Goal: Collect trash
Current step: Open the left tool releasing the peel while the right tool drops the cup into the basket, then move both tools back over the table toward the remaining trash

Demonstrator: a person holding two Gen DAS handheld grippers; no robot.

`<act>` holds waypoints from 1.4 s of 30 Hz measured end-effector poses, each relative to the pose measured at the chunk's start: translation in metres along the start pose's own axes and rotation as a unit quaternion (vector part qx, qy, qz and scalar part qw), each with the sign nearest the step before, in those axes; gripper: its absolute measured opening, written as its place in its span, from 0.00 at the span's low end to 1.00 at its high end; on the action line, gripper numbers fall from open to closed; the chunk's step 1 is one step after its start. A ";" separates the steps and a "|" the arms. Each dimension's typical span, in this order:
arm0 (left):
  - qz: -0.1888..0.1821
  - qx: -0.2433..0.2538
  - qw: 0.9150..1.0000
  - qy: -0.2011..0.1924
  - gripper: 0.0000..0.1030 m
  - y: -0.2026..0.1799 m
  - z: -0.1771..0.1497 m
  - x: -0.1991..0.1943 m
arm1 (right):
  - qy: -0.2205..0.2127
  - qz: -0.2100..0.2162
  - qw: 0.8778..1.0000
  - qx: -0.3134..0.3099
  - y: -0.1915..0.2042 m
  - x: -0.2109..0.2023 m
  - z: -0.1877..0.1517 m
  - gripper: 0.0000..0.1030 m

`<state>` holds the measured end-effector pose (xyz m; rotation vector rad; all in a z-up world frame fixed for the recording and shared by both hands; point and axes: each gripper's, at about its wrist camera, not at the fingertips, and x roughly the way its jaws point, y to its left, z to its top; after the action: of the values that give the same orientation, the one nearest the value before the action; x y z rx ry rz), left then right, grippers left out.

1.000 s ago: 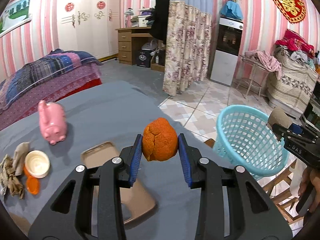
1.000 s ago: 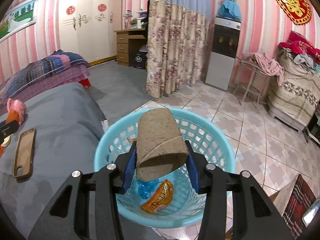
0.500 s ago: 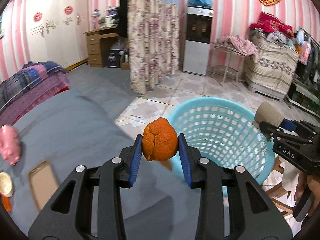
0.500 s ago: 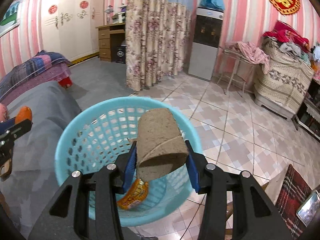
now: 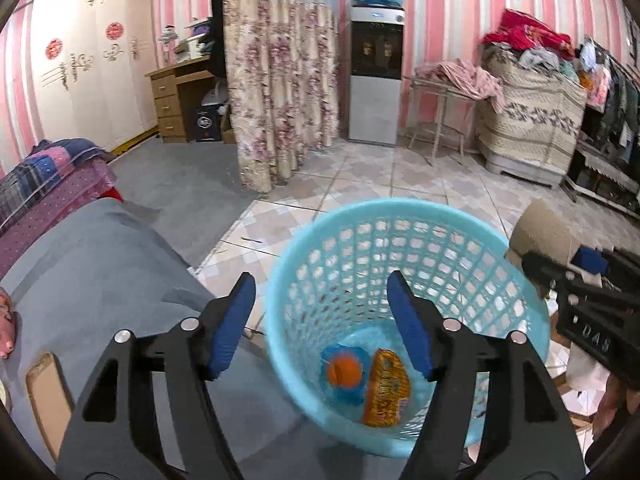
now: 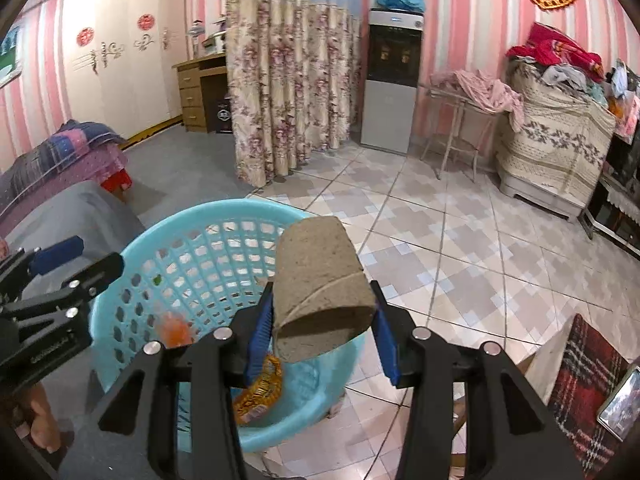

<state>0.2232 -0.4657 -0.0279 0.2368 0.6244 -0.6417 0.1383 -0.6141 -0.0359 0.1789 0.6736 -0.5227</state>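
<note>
Two tongs hang over the blue basket (image 5: 408, 264). Left tongs (image 5: 320, 324) are spread wide and hold nothing; the orange peel (image 5: 340, 372) lies on the basket floor at 6 o'clock beside a yellow wrapper (image 5: 386, 388). Right tongs (image 6: 320, 334) pinch a cardboard tube (image 6: 320, 284) above the basket's rim at 3 o'clock. A grey worktop (image 5: 100, 272) sits at 9 o'clock.
</note>
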 end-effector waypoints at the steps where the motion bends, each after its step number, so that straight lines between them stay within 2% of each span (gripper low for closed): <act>1: 0.002 -0.004 1.000 -0.003 0.66 0.005 0.001 -0.003 | 0.000 0.000 1.000 -0.007 0.006 0.001 0.000 0.44; 2: 0.007 -0.009 1.000 -0.011 0.68 0.014 0.002 -0.009 | 0.000 0.001 1.000 -0.010 0.010 0.001 0.000 0.44; 4: 0.028 -0.011 0.999 -0.025 0.78 0.023 0.003 -0.018 | -0.001 0.001 1.000 -0.013 0.017 0.000 0.000 0.44; 7: 0.062 -0.022 0.997 -0.039 0.83 0.046 0.001 -0.033 | -0.001 0.005 1.000 -0.015 0.029 0.003 0.001 0.44; 13: 0.091 -0.052 0.993 -0.051 0.88 0.083 -0.003 -0.057 | -0.003 0.011 1.000 -0.029 0.059 0.010 0.001 0.50; 15: 0.105 -0.051 0.992 -0.056 0.90 0.089 -0.005 -0.063 | -0.003 0.022 0.999 -0.030 0.062 0.012 0.001 0.58; 16: 0.111 -0.049 0.991 -0.057 0.91 0.091 -0.005 -0.065 | -0.005 0.019 0.999 -0.030 0.063 0.011 0.001 0.67; 17: 0.117 -0.048 0.990 -0.058 0.91 0.093 -0.007 -0.068 | -0.010 0.015 0.999 -0.031 0.066 0.010 0.002 0.70; 22: 0.125 -0.055 0.989 -0.056 0.92 0.102 -0.015 -0.080 | -0.019 0.020 0.999 -0.029 0.070 0.004 0.003 0.74; 25: 0.130 -0.058 0.988 -0.057 0.92 0.105 -0.021 -0.088 | -0.033 0.016 0.999 -0.029 0.072 -0.004 0.003 0.87; 30: 0.138 -0.063 0.987 -0.061 0.94 0.111 -0.030 -0.106 | -0.042 0.028 0.998 -0.036 0.080 -0.011 0.006 0.87; 34: 0.147 -0.069 0.985 -0.055 0.94 0.120 -0.041 -0.120 | -0.049 0.033 0.997 -0.056 0.094 -0.019 0.003 0.91; 42: 0.172 -0.095 0.980 -0.043 0.94 0.150 -0.065 -0.155 | -0.059 0.076 0.991 -0.092 0.135 -0.046 -0.011 0.92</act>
<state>0.1895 -0.2480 0.0178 0.1331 0.5411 -0.2561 0.1714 -0.4759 -0.0165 0.0251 0.5834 -0.3210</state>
